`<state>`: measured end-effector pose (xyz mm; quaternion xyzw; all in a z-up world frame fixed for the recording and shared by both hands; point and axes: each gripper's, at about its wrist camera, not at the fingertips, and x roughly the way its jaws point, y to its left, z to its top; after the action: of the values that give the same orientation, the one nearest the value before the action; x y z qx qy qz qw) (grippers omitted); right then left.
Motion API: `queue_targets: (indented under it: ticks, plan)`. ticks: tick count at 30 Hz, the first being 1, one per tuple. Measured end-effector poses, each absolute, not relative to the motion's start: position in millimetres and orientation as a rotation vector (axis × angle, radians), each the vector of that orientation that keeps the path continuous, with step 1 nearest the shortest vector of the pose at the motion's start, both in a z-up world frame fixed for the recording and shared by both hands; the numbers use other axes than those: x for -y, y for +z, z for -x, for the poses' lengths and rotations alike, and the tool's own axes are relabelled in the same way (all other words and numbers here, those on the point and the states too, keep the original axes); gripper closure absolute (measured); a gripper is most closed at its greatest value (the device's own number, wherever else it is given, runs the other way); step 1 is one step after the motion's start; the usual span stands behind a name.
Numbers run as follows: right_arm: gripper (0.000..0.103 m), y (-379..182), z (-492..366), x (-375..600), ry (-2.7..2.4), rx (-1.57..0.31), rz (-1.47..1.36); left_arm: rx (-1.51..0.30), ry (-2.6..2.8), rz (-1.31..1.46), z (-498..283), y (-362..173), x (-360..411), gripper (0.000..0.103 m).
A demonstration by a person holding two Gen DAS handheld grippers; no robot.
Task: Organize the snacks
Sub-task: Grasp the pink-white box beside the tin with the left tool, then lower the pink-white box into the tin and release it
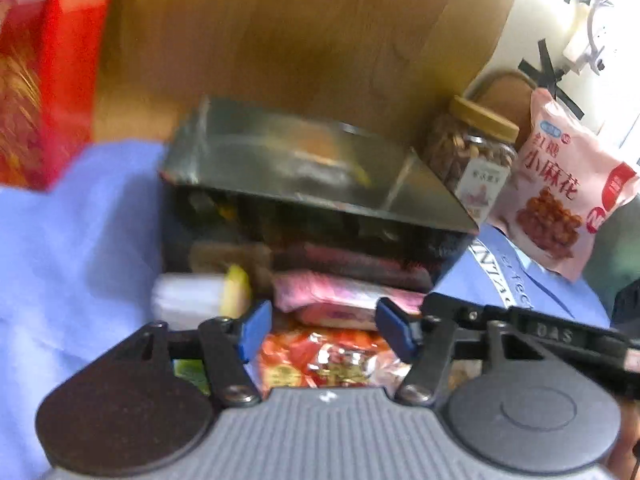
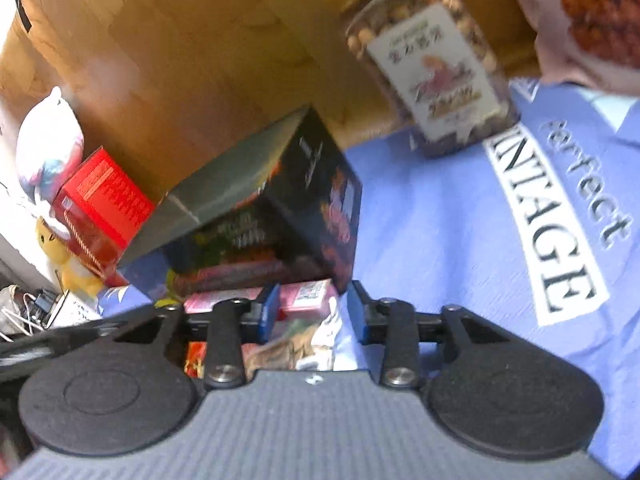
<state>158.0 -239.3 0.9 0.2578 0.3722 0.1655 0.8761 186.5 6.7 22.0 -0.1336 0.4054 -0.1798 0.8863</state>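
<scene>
A black snack box (image 1: 312,200) lies on the blue cloth, with small snack packets piled at its open front: pink packets (image 1: 344,292), a red-orange foil packet (image 1: 324,356) and a white-yellow packet (image 1: 196,296). My left gripper (image 1: 324,328) is open, its blue pads on either side of the pile, just above it. In the right wrist view the same box (image 2: 272,208) is tilted, with pink packets (image 2: 304,296) in front. My right gripper (image 2: 312,312) is open over a crumpled packet (image 2: 304,344). Neither gripper holds anything.
A jar of nuts (image 1: 472,160) (image 2: 432,64) and a pink snack bag (image 1: 568,184) stand at the right by a wooden board (image 1: 288,32). A red box (image 1: 44,72) (image 2: 100,208) stands at the left. The blue cloth (image 2: 480,240) bears printed letters. A plush toy (image 2: 48,152) lies far left.
</scene>
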Motion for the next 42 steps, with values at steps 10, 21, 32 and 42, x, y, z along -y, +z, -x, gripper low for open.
queue_targets:
  ticks: [10, 21, 32, 42]
  plan:
    - [0.072, 2, -110, 211, 0.432, -0.758, -0.39, -0.849, -0.424, 0.262, -133, 21, -14, 0.061]
    - [0.068, 21, -79, 223, 0.471, -0.667, -0.274, -0.748, -0.388, 0.303, -110, 57, -49, 0.03]
    - [0.058, 6, -119, 209, 0.457, -0.719, -0.211, -0.913, -0.347, 0.323, -185, 18, -36, 0.029]
    - [0.058, -1, -127, 197, 0.459, -0.719, -0.17, -0.928, -0.421, 0.382, -178, 14, -36, 0.029]
